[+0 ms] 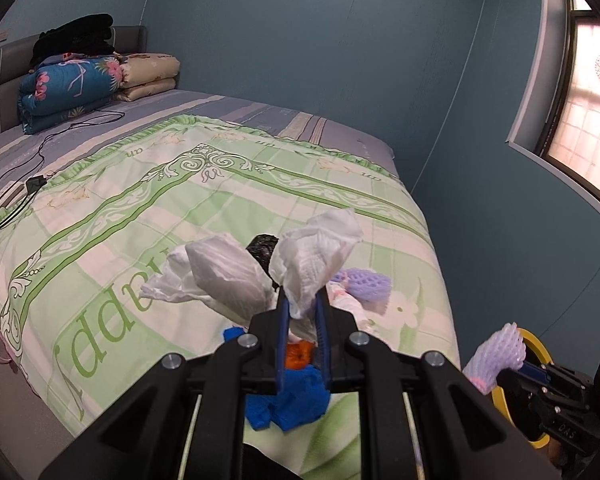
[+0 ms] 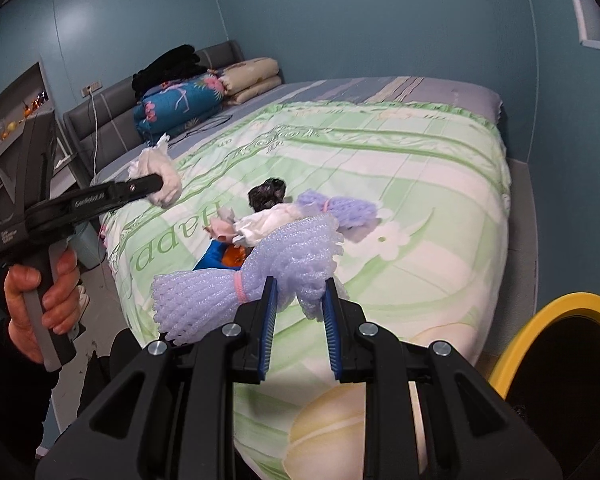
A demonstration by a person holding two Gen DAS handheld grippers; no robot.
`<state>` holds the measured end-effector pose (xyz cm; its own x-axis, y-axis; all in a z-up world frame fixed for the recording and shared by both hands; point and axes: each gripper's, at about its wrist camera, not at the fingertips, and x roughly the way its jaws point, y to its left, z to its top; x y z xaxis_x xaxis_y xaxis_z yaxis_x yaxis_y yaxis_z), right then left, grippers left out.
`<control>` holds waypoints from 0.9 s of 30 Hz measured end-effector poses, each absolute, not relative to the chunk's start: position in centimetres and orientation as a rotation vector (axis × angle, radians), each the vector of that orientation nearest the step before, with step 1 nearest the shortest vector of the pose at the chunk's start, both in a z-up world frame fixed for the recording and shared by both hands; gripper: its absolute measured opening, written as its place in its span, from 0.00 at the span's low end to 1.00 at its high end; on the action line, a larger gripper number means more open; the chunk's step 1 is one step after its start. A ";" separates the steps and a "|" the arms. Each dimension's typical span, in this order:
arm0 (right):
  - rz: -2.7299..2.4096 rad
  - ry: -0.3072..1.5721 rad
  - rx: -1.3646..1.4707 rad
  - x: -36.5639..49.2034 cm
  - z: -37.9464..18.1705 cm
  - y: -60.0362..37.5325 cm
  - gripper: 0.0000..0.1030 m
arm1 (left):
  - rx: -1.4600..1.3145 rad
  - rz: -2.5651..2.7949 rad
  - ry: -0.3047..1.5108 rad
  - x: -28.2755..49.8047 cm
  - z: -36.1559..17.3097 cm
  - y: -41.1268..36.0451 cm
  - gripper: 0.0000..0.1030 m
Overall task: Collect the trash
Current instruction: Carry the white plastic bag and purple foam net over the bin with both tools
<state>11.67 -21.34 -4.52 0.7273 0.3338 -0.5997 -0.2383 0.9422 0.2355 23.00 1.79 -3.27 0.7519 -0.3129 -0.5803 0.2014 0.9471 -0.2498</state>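
Trash sits in a small heap point(image 2: 260, 220) near the foot of the bed: a purple foam net point(image 2: 340, 206), white tissue, a black wad point(image 2: 267, 193), a blue glove point(image 1: 292, 400) and an orange scrap point(image 1: 299, 354), all on the green-and-white quilt point(image 2: 420, 168). Left gripper point(image 1: 302, 308) is clamped on crumpled white tissue point(image 1: 316, 256), held up off the quilt. Right gripper point(image 2: 300, 304) is clamped on a second purple foam net point(image 2: 260, 276) tied with a pink band, also lifted. Bed has a striped grey sheet point(image 1: 260, 108) past the quilt, folded blankets point(image 1: 92, 80) and black clothes point(image 1: 76, 36) stacked at the grey headboard point(image 2: 96, 128), teal walls all round. Left view alone shows the window point(image 1: 588, 120) with a red cutout, a black cable point(image 1: 40, 152) and charger on the sheet, and the right gripper from the side in front of a yellow rim. Right view alone shows the yellow-rimmed bin point(image 2: 548, 320) with its dark inside at the bed's corner, a wall shelf point(image 2: 16, 112) with small items, and a hand point(image 2: 40, 300) gripping the left gripper's handle.
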 end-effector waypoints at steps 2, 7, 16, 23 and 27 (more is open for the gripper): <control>0.307 0.676 0.151 11.3 -4.2 -22.0 0.21 | -0.176 -0.291 0.661 22.5 -3.2 1.3 0.11; 0.272 0.638 0.167 10.4 -3.3 -23.9 0.21 | -0.186 -0.315 0.668 21.4 -3.0 0.1 0.11; 0.196 0.564 0.188 8.8 -1.7 -27.3 0.21 | -0.151 -0.364 0.643 19.5 -2.1 -2.7 0.11; 0.133 0.535 0.205 7.5 -1.4 -29.8 0.21 | -0.119 -0.411 0.628 18.4 -1.1 -5.0 0.11; 0.092 0.518 0.217 6.8 -1.4 -31.2 0.21 | -0.092 -0.443 0.624 17.8 -0.6 -6.6 0.11</control>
<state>6.79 -31.24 -1.35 0.8651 0.1418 -0.4811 -0.0326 0.9730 0.2283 17.78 -6.61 -0.61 0.7215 -0.4273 -0.5448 0.3727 0.9028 -0.2146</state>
